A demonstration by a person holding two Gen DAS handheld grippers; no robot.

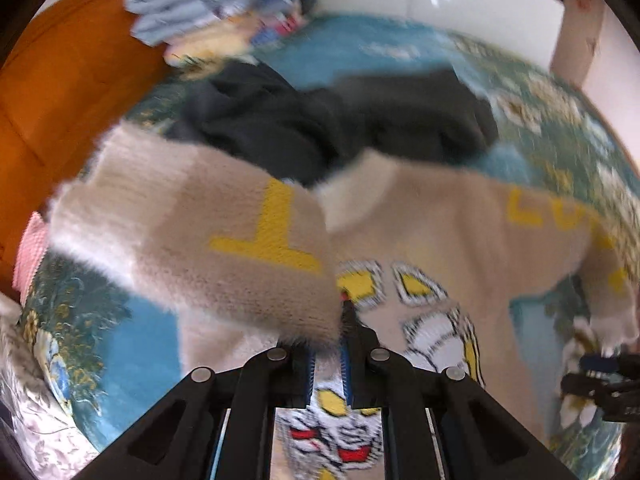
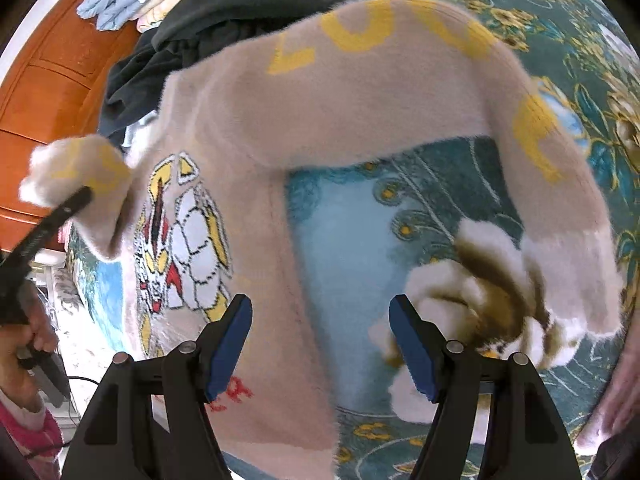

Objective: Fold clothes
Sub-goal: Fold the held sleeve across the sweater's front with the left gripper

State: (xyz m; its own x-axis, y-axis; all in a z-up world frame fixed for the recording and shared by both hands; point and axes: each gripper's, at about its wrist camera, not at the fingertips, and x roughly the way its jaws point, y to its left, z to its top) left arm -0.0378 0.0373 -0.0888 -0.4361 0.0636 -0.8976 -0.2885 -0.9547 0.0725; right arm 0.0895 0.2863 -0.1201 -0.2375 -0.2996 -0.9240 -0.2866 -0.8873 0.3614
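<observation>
Two grippers on fuzzy beige sweater, spread mid-frame over floral blanket. Left gripper pinching sleeve, lifted over body. Right gripper jaws wide, nothing held. Looks like sleeve fold-in; next probably lay it flat across chest.

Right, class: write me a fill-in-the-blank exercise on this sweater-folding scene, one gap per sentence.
1. The left tongs are shut on the sweater's ____.
2. The right tongs are ____, holding nothing.
3. The letters knitted on the beige sweater are ____ in colour.
4. Behind the sweater lies a crumpled ____ garment.

Missing words: sleeve; open; yellow; dark
</observation>
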